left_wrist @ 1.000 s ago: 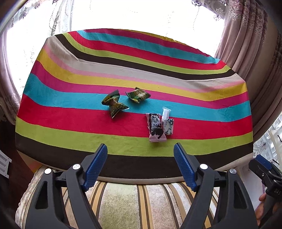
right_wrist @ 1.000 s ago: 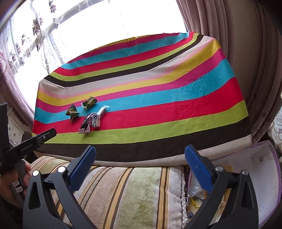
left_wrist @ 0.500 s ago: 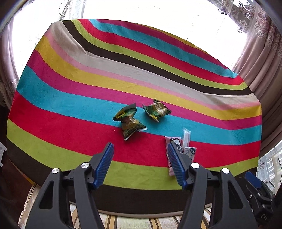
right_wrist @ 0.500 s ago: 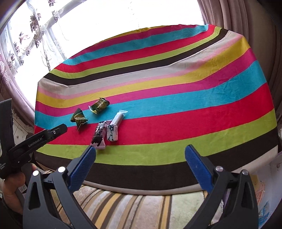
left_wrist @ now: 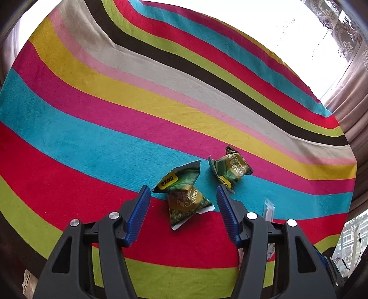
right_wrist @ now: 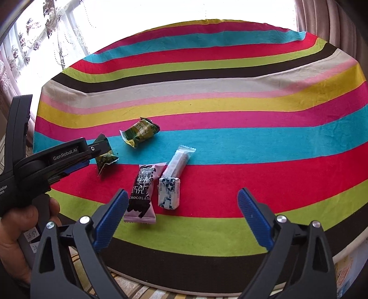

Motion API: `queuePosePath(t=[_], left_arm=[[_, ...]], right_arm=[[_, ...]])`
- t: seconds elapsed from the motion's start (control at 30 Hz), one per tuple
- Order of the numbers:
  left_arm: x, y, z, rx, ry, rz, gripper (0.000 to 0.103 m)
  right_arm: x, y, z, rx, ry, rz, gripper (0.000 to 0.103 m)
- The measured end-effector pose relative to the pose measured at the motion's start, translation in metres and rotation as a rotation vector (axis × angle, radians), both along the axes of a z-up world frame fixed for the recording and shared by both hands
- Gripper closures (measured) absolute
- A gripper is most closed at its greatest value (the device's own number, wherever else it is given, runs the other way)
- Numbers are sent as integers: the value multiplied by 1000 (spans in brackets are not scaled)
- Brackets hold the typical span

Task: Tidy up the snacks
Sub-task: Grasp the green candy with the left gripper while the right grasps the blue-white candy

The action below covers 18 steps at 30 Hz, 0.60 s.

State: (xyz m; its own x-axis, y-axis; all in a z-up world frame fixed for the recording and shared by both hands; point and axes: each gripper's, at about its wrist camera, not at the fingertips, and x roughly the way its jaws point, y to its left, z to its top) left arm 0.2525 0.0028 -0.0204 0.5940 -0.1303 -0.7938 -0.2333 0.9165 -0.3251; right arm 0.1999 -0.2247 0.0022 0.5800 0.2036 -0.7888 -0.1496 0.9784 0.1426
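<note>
Striped tablecloth (right_wrist: 230, 92) covers the table; bright window (right_wrist: 161, 9) behind, curtains (left_wrist: 354, 99) beside.

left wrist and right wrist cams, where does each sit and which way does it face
Left wrist: on the left claw, facing down-forward at the nearer pea packet; only its fingers show.
Right wrist: on the right claw, behind the chocolate bar, facing across the table; the person's left hand shows.
Shared: both pea packets, the striped cloth.

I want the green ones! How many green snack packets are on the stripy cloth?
2. One green packet lies between the open jaws of the left gripper, on the red and blue stripes. The other green packet sits just beyond it to the right, apart from it. None looks hidden.
</note>
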Motion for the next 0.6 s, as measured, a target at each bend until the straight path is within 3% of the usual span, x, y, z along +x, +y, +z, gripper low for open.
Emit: queuePosePath(t=[0.17, 0.27, 0.33, 0.5, 0.6], left_arm=[[4, 1, -6, 6, 3, -4, 47], [6, -1, -9, 17, 3, -13, 53], [7, -2, -9, 29, 1, -17, 56], [5, -4, -9, 47, -5, -23, 61], [3, -6, -10, 51, -9, -29, 65]], right_arm=[[8, 1, -10, -25, 34, -16, 16], [12, 7, -15, -53, 44, -5, 24], [15, 10, -19, -63, 55, 5, 41], [20, 19, -27, -87, 71, 22, 52], [18, 22, -27, -97, 66, 33, 69]])
